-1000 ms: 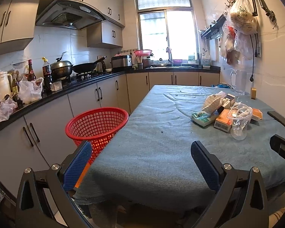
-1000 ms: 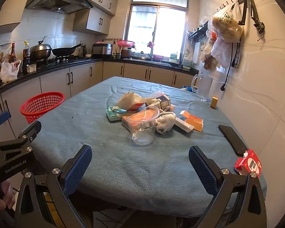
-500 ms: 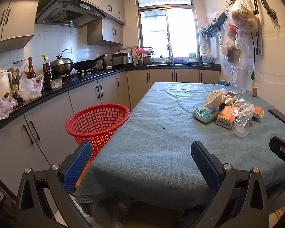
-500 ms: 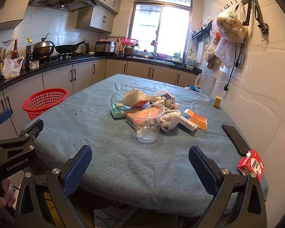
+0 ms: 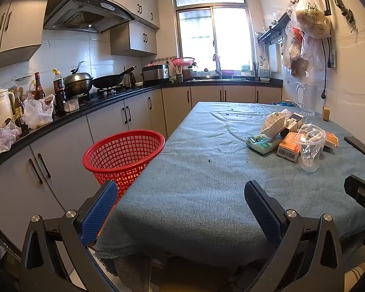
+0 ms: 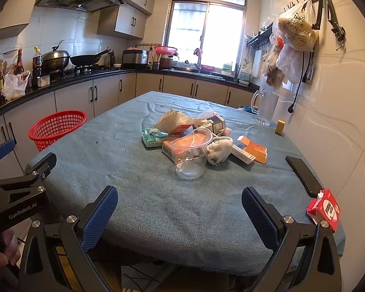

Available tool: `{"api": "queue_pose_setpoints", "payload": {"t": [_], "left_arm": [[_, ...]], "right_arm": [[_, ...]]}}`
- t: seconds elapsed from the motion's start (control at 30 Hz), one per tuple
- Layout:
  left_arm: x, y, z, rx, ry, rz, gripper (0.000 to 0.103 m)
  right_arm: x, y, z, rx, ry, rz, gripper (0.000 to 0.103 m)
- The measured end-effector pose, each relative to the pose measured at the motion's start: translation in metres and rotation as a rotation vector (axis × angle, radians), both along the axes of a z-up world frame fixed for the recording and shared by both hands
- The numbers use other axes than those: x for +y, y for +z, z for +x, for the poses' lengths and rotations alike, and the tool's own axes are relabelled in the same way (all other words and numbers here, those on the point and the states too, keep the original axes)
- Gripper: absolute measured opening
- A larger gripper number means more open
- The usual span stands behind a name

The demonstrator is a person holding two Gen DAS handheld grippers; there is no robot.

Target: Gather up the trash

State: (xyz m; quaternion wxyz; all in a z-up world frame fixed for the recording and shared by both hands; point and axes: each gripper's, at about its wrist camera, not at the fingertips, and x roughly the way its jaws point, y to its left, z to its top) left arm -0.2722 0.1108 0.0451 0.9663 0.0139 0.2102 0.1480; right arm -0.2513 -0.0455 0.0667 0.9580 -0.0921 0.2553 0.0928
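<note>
Hovering just off the near edge of the table (image 6: pixel 158 209), both grippers have their blue-padded fingers (image 6: pixel 98 216) spread wide with nothing between them. The right gripper (image 6: pixel 180 216) points straight at the trash pile sitting around the middle of the table, well ahead of it. Closest bit of that pile is a clear plastic cup (image 6: pixel 191 157) standing upright, with an orange box (image 6: pixel 180 146) right behind it and a crumpled white wad (image 6: pixel 219 149) touching its right side. Further back there's a green pack (image 6: pixel 153 136), a crumpled paper bag (image 6: pixel 172 121) and a dark carton (image 6: pixel 213 123), plus another orange-and-white box (image 6: pixel 251 150) off to the right. A black phone (image 6: pixel 304 175) lies near the right edge, and a red and white packet (image 6: pixel 324 209) sits at the near right corner. The left gripper (image 5: pixel 182 216) is over the near left part of the table, so the pile ends up ahead and to its right, well apart from it. A red mesh basket (image 5: pixel 124 155) stands just beside the table's left edge, between it and the kitchen cabinets (image 5: pixel 60 155). You can see a bit of a hand (image 6: pixel 2 253) holding the left gripper in the right wrist view.
</note>
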Motion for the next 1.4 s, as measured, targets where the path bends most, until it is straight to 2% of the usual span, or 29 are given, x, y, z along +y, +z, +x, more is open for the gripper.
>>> {"api": "queue_pose_setpoints", "payload": {"t": [0.47,0.9,1.2,1.4], "left_arm": [[-0.004,-0.002,0.006,0.02,-0.024,0.004,0.103],[-0.016,0.003,0.034,0.055,-0.092,0.01,0.103],[-0.03,0.004,0.062,0.116,-0.167,0.021,0.103],[-0.032,0.003,0.092,0.189,-0.26,-0.031,0.103]], "right_arm": [[-0.004,-0.005,0.007,0.029,-0.006,0.007,0.103],[-0.012,-0.012,0.028,0.081,0.0,0.005,0.103],[-0.019,-0.013,0.052,0.124,0.037,0.017,0.103],[-0.045,-0.009,0.079,0.185,0.058,0.077,0.101]]}}
